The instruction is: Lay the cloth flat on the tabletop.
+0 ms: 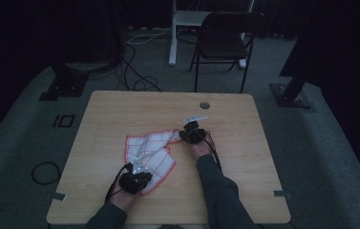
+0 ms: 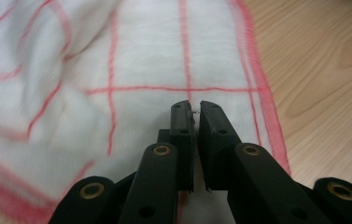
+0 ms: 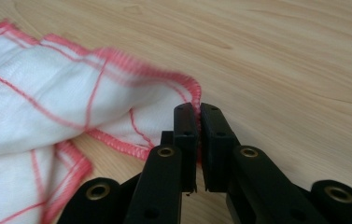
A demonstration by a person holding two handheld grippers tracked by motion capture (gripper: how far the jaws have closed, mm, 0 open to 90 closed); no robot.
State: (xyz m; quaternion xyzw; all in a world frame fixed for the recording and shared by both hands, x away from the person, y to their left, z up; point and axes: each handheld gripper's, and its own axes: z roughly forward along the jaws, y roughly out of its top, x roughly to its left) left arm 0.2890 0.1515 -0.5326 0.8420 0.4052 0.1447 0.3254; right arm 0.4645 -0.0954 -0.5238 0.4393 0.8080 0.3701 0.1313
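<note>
- Room dim; far side falls off to near black
- Floor (image 1: pixel 20 143): grey carpet
- Table (image 1: pixel 235 114): light wood top, rounded corners, small round grommet (image 1: pixel 204 105) near far edge
- Black folding chair (image 1: pixel 223 40) beyond table
- White desk leg (image 1: pixel 173 33) left of chair
- Dark stand bases on floor, one at left (image 1: pixel 65 83), one at right (image 1: pixel 292 95)
- Black cables (image 1: pixel 137 71) across carpet; a coiled one (image 1: pixel 45 172) near table's left side

A light wooden table (image 1: pixel 120 109) with a small round grey grommet (image 1: pixel 204 105) stands on grey carpet (image 1: pixel 20 133). Behind it sit a black folding chair (image 1: pixel 223 40), a white desk leg (image 1: pixel 173 33) and loose black cables (image 1: pixel 134 76).
</note>
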